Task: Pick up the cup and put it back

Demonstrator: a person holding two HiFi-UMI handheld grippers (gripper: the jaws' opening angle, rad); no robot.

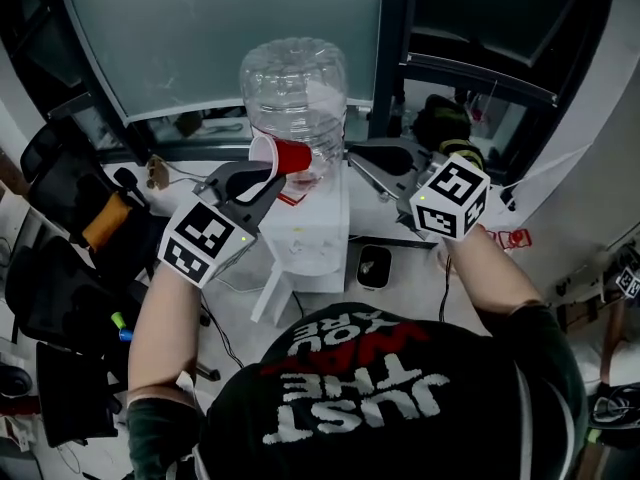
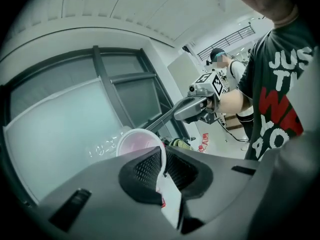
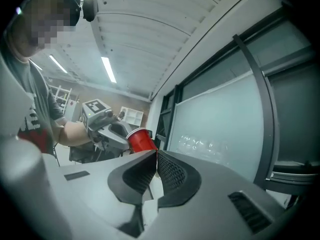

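Red plastic cup with white interior (image 1: 287, 156): was held aloft, tipped sideways, its rim clamped between the jaws of the left gripper (image 2: 162, 170), just before a clear inverted water bottle (image 1: 295, 83) atop a white dispenser (image 1: 312, 233). Right gripper (image 3: 156, 159): jaws were together, nothing between them.

Clear plastic water bottle (image 1: 295, 88): inverted on white box-shaped dispenser (image 1: 310, 238), at rear of worktop (image 1: 400, 293), before frosted window pane (image 1: 200, 38).
Red plastic cup (image 1: 282, 156): on its side in left tool (image 1: 268, 178), just before bottle.
Right tool (image 1: 355, 160): right of bottle.
Black computer mouse (image 1: 373, 266): on worktop, right of dispenser.
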